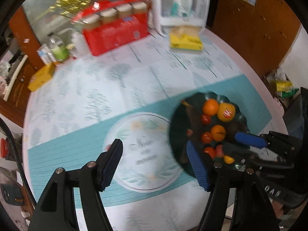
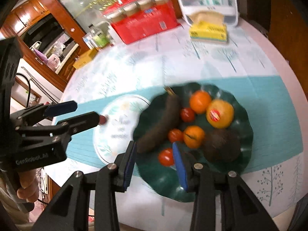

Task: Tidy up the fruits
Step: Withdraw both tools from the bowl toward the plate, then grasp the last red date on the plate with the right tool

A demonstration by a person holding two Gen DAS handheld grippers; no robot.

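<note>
A dark green scalloped plate (image 2: 244,150) (image 1: 177,127) holds fruit: two oranges (image 2: 200,102), a yellow stickered fruit (image 2: 220,113), several small red tomatoes (image 2: 166,156), a dark banana (image 2: 161,125) and a dark avocado (image 2: 221,146). My right gripper (image 2: 154,163) is open, its fingers over the plate's near edge beside a tomato. My left gripper (image 1: 154,165) is open over the round print on the tablecloth, left of the plate. In the right wrist view the left gripper (image 2: 84,111) has a small red thing (image 2: 103,119) at its tip.
A red carton with jars (image 1: 115,27), a white clear-lidded container (image 1: 179,5) and a yellow tissue pack (image 1: 185,40) stand at the table's far side. A yellow box (image 1: 41,77) lies at the left edge. The round table drops off on all sides.
</note>
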